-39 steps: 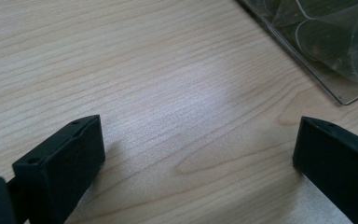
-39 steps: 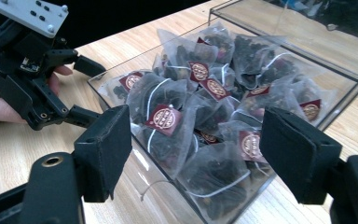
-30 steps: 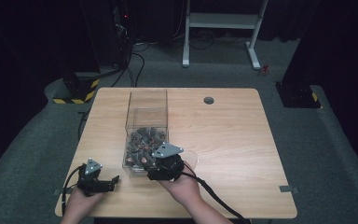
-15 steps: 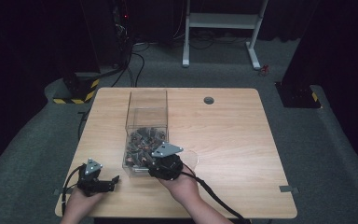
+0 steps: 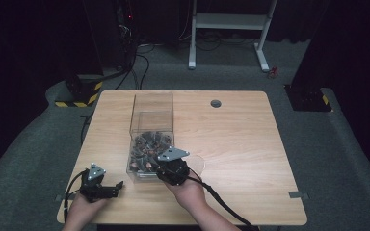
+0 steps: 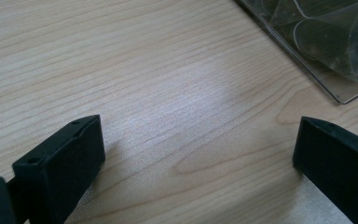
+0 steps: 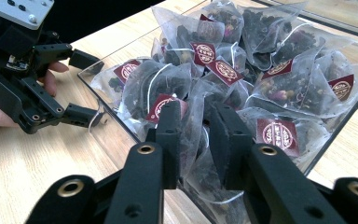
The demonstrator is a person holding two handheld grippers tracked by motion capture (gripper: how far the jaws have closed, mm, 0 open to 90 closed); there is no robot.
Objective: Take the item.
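Pinched between the right gripper's jaws at frame centre is a teabag; the left gripper is spread wide over bare table.

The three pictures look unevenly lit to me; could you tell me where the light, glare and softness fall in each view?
High view: the wooden table is lit while the surroundings fall into near-black. Left gripper view: a pale sheen lies on the wood between the open left gripper, whose near jaws look soft. Right gripper view: the tea bags are sharp, with highlights on the clear box; the right gripper is blurred at its base.
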